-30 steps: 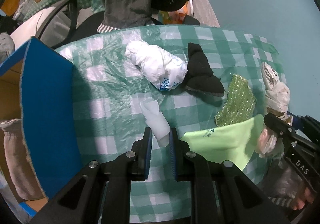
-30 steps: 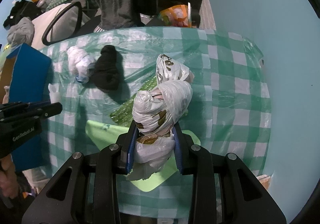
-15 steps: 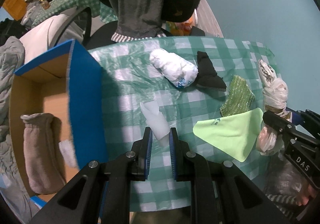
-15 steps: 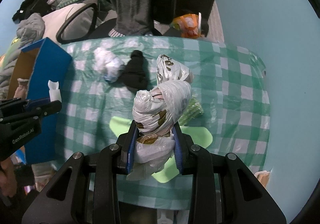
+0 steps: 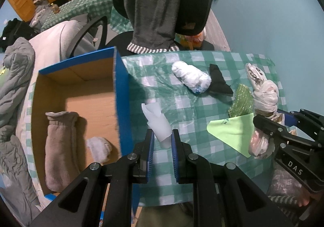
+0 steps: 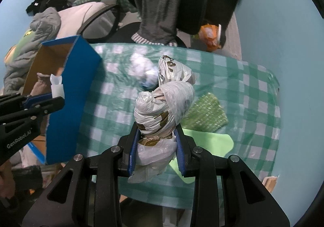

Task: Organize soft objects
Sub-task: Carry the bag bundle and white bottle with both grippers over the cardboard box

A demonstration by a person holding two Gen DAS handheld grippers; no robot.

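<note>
Soft objects lie split between the box (image 5: pixel 119 93) at left and the checked table (image 5: pixel 182 109) at right. Your left gripper (image 5: pixel 162 140) has its fingers clamped on a white wad (image 5: pixel 158 121), held above the table just right of the box's blue wall. Your right gripper (image 6: pixel 157 146) has its fingers clamped on a knotted plastic bag (image 6: pixel 162 105), held above the table; a green cloth (image 6: pixel 210 140) shows below it. In the box: a tan sleeve-like piece (image 5: pixel 58 146) along the left side, a pale fuzzy piece (image 5: pixel 99 148) near the blue wall. On the table: white bag roll (image 5: pixel 190 77) at the far side, black cloth (image 5: pixel 218 83) touching its right end, glittery green piece (image 5: pixel 243 99) just right of that, its near edge at the green cloth. Beyond the far table edge, a chair (image 5: pixel 192 4) draped with grey clothing.
</note>
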